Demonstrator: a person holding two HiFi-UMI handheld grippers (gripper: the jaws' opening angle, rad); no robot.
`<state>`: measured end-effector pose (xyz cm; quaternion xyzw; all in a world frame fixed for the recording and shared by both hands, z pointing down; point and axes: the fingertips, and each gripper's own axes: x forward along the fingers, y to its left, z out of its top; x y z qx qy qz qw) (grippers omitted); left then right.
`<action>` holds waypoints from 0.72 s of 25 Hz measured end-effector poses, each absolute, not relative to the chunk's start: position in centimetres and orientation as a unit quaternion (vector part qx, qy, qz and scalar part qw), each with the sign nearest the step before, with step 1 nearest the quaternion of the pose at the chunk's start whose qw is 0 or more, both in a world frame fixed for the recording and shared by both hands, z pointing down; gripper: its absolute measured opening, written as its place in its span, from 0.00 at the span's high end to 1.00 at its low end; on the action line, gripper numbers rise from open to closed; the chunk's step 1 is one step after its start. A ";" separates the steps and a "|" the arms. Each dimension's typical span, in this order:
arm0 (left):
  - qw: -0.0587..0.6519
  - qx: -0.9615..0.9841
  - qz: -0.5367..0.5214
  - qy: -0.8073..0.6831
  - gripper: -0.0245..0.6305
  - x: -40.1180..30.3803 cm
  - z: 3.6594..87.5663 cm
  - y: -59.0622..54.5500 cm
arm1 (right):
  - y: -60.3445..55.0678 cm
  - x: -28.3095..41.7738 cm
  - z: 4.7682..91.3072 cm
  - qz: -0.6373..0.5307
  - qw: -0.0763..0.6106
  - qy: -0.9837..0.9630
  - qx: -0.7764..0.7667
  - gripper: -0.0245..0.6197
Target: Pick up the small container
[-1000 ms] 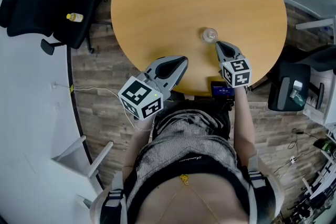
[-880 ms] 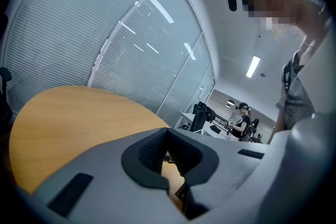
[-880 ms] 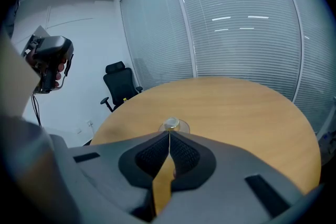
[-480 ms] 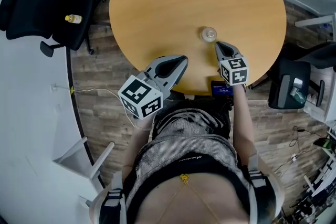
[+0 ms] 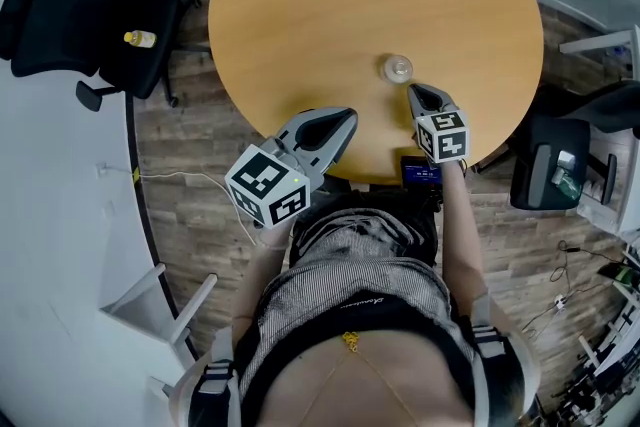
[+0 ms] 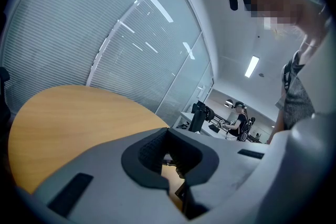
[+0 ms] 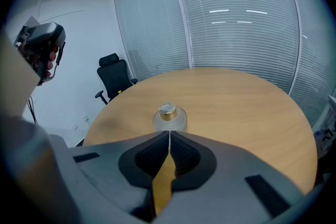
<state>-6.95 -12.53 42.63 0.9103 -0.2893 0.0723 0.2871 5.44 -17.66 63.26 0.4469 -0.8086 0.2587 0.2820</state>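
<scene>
While the small container (image 5: 398, 67) stands on the round table (image 5: 300, 5) just ahead of the right gripper (image 5: 412, 90), that gripper and the left gripper (image 5: 349, 113) each have jaws pressed together, gripping nothing

The surface (image 5: 330, 5) is smooth matt wood. The small container (image 7: 169, 120) is clear and glossy, its cap (image 7: 168, 110) shiny gold metal. The right tool (image 7: 169, 135) is matt grey plastic, pads (image 7: 153, 153) ribbed.

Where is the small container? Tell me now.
In the head view, the small container stands on the round table, right of centre, just beyond the right gripper.
</scene>
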 end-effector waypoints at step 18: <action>0.294 0.906 0.073 -0.295 0.96 -7.5 43.1 -12.5 | -18.9 4.9 65.9 0.283 0.302 -0.806 0.424 0.50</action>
